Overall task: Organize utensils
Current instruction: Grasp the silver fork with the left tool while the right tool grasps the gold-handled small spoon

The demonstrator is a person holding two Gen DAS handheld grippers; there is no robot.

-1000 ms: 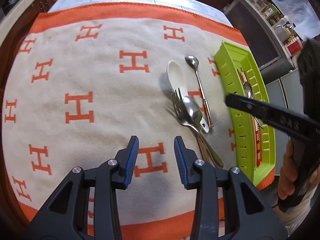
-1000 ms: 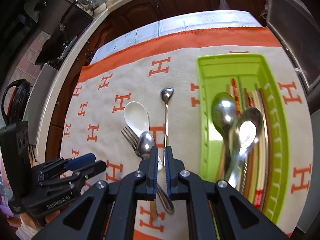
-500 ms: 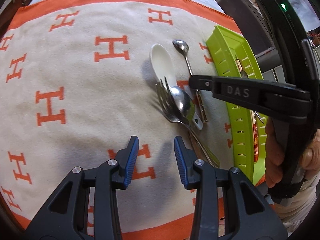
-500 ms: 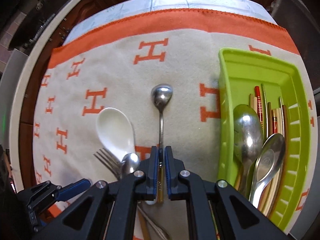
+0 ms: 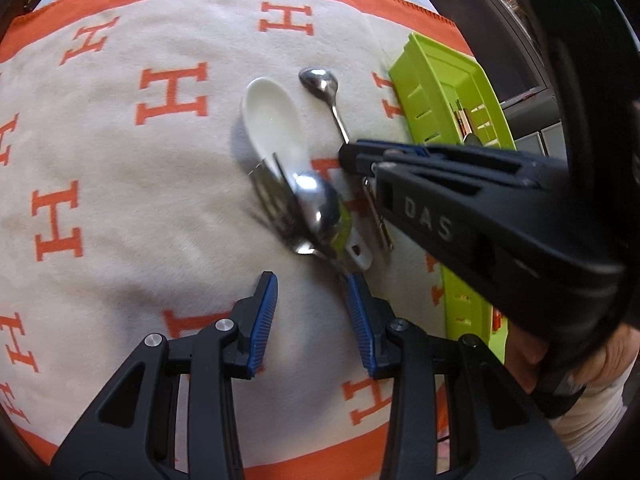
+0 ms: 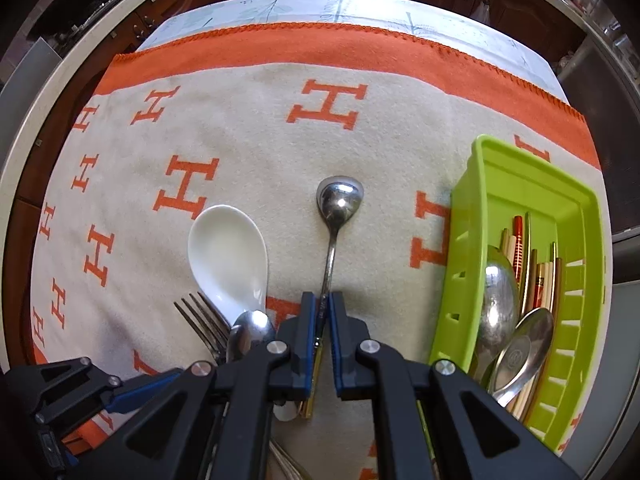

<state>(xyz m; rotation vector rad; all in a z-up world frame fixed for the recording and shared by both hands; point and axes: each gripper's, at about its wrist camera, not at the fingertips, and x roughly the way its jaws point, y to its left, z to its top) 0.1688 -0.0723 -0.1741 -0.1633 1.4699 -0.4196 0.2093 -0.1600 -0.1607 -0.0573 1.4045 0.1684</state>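
Your right gripper is clamped on the thin handle of the small metal spoon, its two blue-padded fingers pressed against the stem from either side with the handle running back between them. The spoon lies flat on the cloth, bowl pointing to the far side, roughly midway between the white ceramic spoon on its left and the green tray on its right. In the left wrist view the same right gripper reaches in from the right and meets that small metal spoon partway down its stem.

Your left gripper hangs over the near part of the cloth with its fingers spread apart and nothing between them. Its right finger sits just beside the near end of the heap of cutlery.

That heap is left of the held spoon: a fork with its tines lying against the white ceramic spoon, and a larger steel spoon resting on top of both.

The green tray stands at the right edge of the cloth and already holds two big metal spoons and a bundle of chopsticks laid lengthwise
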